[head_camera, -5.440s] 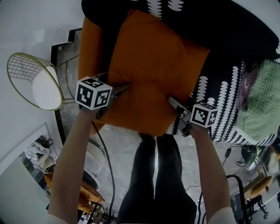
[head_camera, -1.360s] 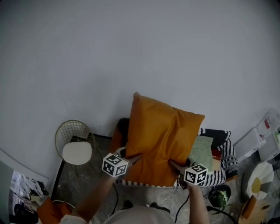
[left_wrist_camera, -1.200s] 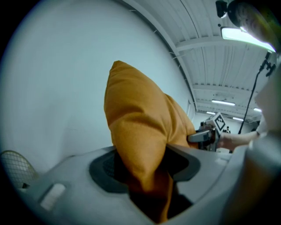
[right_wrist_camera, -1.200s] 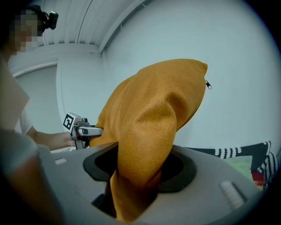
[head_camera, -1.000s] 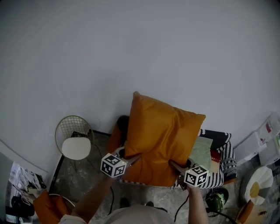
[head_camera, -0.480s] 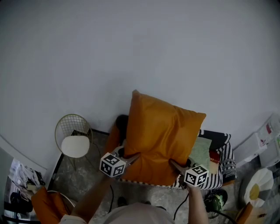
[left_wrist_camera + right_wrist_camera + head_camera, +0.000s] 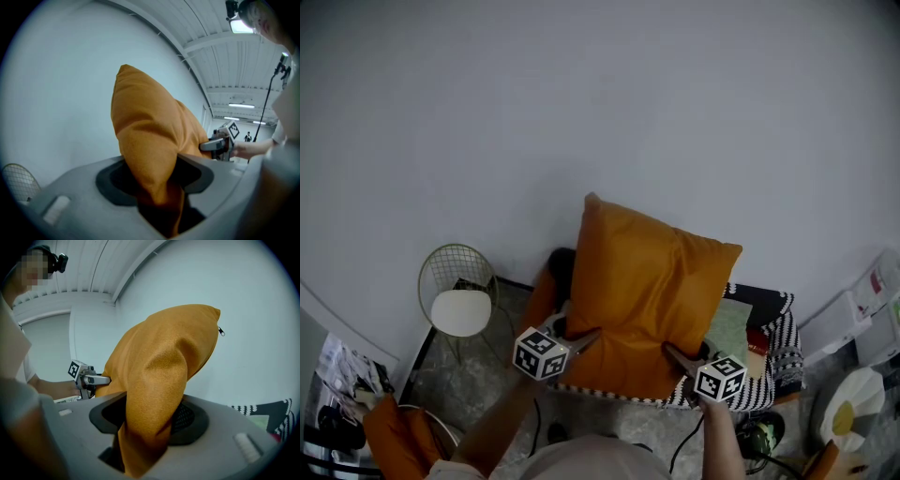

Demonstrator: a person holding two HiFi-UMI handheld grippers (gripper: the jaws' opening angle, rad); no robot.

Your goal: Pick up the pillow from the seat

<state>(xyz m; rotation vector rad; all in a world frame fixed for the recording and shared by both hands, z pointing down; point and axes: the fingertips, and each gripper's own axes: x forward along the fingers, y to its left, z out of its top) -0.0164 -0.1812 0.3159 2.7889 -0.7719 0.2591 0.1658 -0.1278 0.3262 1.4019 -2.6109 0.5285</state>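
Observation:
The orange pillow [image 7: 647,295] hangs upright in the air in front of the pale wall, above the seat [image 7: 769,361] with its black-and-white patterned cover. My left gripper [image 7: 581,339] is shut on the pillow's lower left edge, and the orange fabric [image 7: 150,150] fills the space between its jaws. My right gripper [image 7: 673,354] is shut on the lower right edge; the pillow [image 7: 159,380] bulges up out of its jaws. From each gripper view the other gripper shows past the pillow, the right gripper [image 7: 220,144] and the left gripper [image 7: 86,378].
A gold wire chair [image 7: 457,291] with a white cushion stands at the left. A green cushion [image 7: 729,330] lies on the patterned seat. More orange fabric [image 7: 394,441] and clutter sit at lower left; white objects [image 7: 862,309] and cables crowd the lower right floor.
Since several seconds ago the pillow has been lifted clear of the seat. Over the last second both grippers and the pillow have shifted only slightly; the grip is unchanged.

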